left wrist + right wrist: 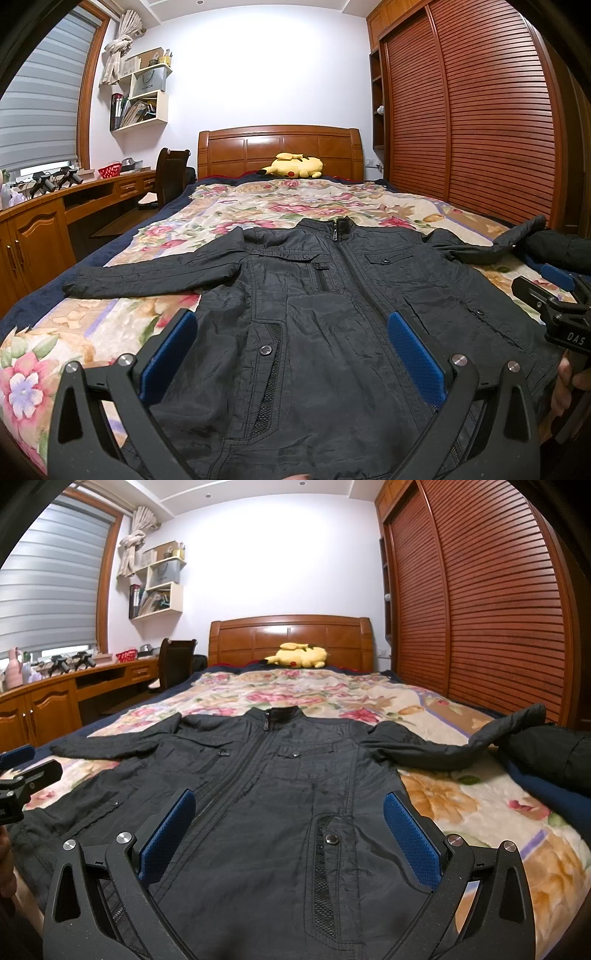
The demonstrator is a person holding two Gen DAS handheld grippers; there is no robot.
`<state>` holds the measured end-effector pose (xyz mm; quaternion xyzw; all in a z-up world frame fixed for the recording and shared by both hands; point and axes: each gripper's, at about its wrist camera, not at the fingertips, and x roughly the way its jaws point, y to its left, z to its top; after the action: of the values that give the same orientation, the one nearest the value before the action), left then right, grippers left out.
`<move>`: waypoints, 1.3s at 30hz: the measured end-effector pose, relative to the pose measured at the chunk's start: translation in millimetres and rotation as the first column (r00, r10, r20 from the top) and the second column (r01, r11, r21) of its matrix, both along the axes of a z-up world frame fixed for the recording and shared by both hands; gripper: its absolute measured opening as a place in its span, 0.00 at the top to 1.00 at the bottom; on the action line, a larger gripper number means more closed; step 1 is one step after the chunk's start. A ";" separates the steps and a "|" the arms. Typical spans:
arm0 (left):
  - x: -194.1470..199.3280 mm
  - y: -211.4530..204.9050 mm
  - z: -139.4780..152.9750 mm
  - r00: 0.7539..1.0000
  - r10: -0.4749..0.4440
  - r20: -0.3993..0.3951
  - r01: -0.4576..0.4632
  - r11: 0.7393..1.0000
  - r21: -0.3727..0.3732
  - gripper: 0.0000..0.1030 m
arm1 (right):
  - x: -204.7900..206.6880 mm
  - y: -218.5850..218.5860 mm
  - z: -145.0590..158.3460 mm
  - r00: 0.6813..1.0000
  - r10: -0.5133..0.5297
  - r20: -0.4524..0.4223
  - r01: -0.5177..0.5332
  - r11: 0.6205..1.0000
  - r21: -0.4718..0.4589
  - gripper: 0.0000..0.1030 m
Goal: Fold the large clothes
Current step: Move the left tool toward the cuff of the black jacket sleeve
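1. Left wrist view: the jacket [325, 295] lies flat, zipped, front up on the floral bed [258, 206], collar toward the headboard [279, 151], sleeves spread. The left gripper [291, 334] hangs over its hem, fingers wide, holding nothing. The right gripper [554, 291] shows at the right edge.
2. Right wrist view: the right gripper [290, 812] hovers over the jacket [266, 782], fingers wide and empty. A plush [299, 655] sits by the headboard [291, 638].

Home bedroom: bed [155, 236], wardrobe [480, 110].
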<state>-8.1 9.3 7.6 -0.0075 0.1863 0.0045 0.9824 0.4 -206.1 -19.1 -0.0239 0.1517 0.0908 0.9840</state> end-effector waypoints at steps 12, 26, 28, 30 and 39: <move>4.2 7.0 -6.0 1.000 0.018 -0.010 -0.018 1.000 0.014 0.00 | 2.8 5.5 -3.5 0.999 0.038 -0.015 -0.038 0.999 0.000 0.00; 4.8 52.1 -4.9 0.998 0.021 -0.061 -0.022 1.000 -0.011 0.00 | 10.0 42.8 -10.1 0.989 0.137 -0.052 -0.138 0.990 -0.012 0.00; 3.5 61.6 -3.6 0.998 0.006 -0.066 -0.007 1.000 -0.025 0.00 | 11.7 49.4 -9.3 0.986 0.158 -0.054 -0.158 0.987 -0.009 0.00; 1.1 72.0 -1.5 0.998 0.012 -0.064 -0.015 0.999 -0.046 0.00 | 13.0 56.3 -8.7 0.982 0.178 -0.055 -0.179 0.984 -0.007 0.00; -2.7 108.4 4.0 0.995 0.061 -0.074 -0.064 0.997 -0.045 0.00 | 12.4 90.0 -4.9 0.963 0.262 -0.056 -0.263 0.965 -0.005 0.00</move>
<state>-10.8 117.7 11.6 -0.0365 0.2215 0.0313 0.9740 12.7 -116.1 -23.9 -0.0473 0.1745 0.2202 0.9586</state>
